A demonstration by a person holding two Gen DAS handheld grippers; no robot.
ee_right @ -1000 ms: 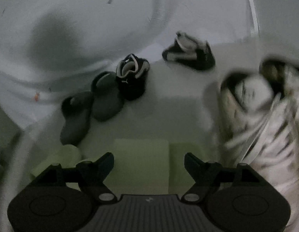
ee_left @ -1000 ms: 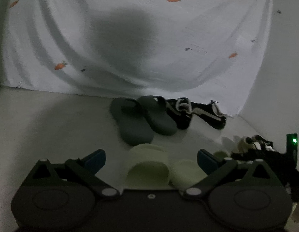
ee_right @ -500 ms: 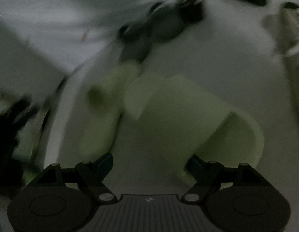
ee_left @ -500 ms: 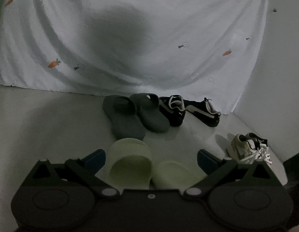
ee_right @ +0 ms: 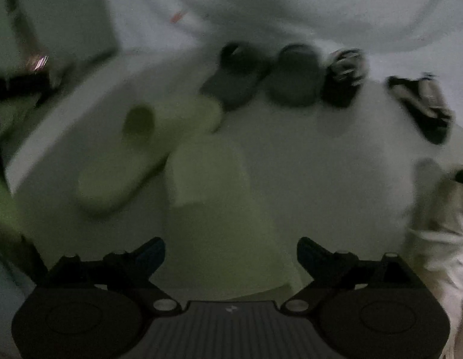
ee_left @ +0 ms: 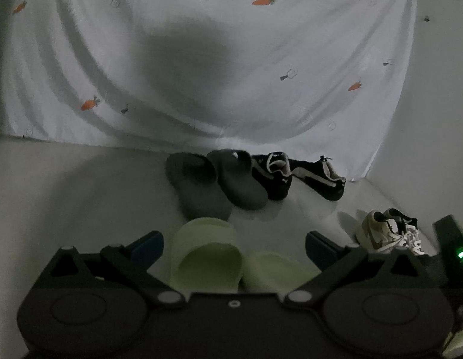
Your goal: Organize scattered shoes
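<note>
No readable writing. Pale green foam slides (ee_left: 207,254) between spread fingers of left gripper (ee_left: 234,243), ungripped; right gripper (ee_right: 231,252) wide apart, empty.

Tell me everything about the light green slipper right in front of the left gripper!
The light green slipper is a pale, smooth slide that looks like soft foam or rubber. It has a wide arched strap over the front with an open hollow under it. It sits flat on the pale floor, between the open fingers of the left gripper, which do not squeeze it. Its matching partner lies close on its right; whether they touch is unclear. The dark grey slides are just behind it.
</note>
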